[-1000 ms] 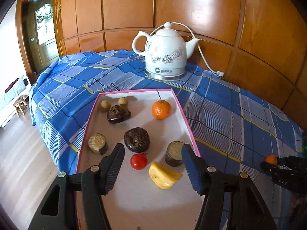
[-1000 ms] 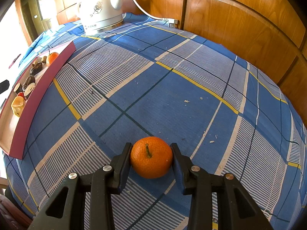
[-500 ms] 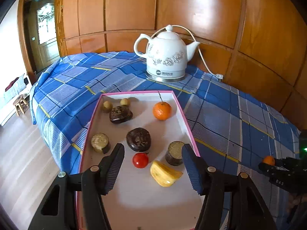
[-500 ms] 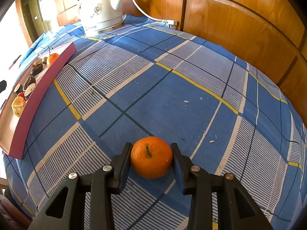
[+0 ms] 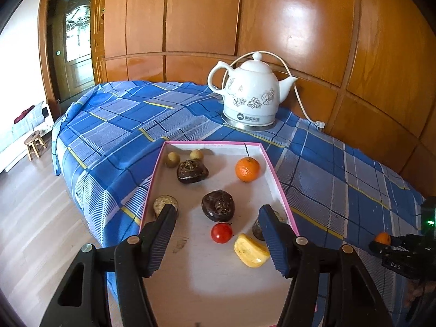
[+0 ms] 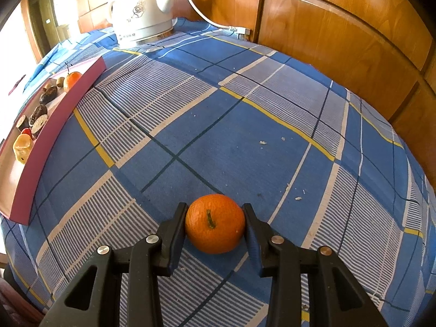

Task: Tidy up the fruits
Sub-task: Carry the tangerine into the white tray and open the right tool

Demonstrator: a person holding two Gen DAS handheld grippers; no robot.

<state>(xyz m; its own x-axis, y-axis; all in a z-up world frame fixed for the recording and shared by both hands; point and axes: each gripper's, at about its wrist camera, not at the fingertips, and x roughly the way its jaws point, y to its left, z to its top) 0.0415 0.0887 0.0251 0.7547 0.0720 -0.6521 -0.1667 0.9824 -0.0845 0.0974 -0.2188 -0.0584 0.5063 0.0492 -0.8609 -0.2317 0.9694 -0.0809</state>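
The right gripper (image 6: pixel 215 222) fills the bottom of the right wrist view, its two black fingers (image 6: pixel 174 234) pressed against the sides of a tangerine (image 6: pixel 215 223) that sits on the blue checked cloth (image 6: pixel 245 125), stem toward the camera. Further up and at the left edge of that view lies the pink-rimmed tray (image 6: pixel 51 125), and at the top stands the white kettle (image 6: pixel 141 8) with its cord running to the wood panelling.

The left gripper (image 5: pixel 218 237) occupies the bottom of the left wrist view, its jaws standing apart with nothing between the pads, above the near half of the tray (image 5: pixel 275 169). Just beyond its tips, near the lower centre, lie a small red tomato (image 5: pixel 221 233) and a yellow fruit piece (image 5: pixel 250 250). Behind them is a dark brown lumpy fruit (image 5: pixel 218 205), with a round cut piece (image 5: pixel 163 203) to its left, partly hidden by the left finger. Further up sit another dark fruit (image 5: pixel 192 171) and a second tangerine (image 5: pixel 247 169) with a long stem, then two small tan balls (image 5: pixel 172 159) at the tray's far left corner. The kettle (image 5: pixel 250 95) stands beyond the tray, above centre.
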